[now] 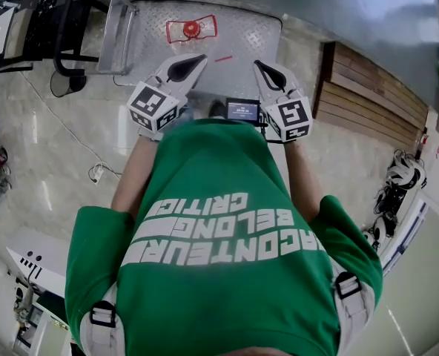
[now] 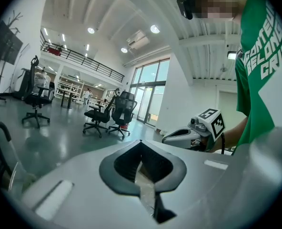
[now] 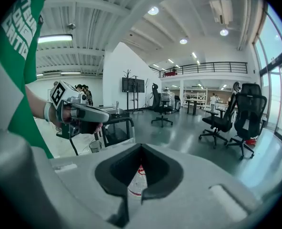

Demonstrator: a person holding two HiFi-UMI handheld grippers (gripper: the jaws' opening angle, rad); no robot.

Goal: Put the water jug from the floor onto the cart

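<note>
Seen from above in the head view, the clear water jug point(image 1: 191, 28) with a red cap stands upright on the cart's diamond-plate deck point(image 1: 242, 32). Both grippers hover close to my chest, short of the cart and apart from the jug. My left gripper point(image 1: 200, 58) is shut with nothing in it, and so is my right gripper point(image 1: 258, 64). In the right gripper view the jug point(image 3: 137, 182) shows through the slit below the closed tips point(image 3: 141, 147), with the left gripper point(image 3: 79, 111) off to the left. In the left gripper view the jaws point(image 2: 141, 143) meet, and the right gripper point(image 2: 191, 135) floats beyond.
The cart's black push handle point(image 1: 70, 21) rises at the deck's left end. A wooden pallet point(image 1: 368, 87) lies to the right on the floor. Cables point(image 1: 93, 170) trail at the left. Office chairs point(image 3: 224, 123) stand farther out in the hall.
</note>
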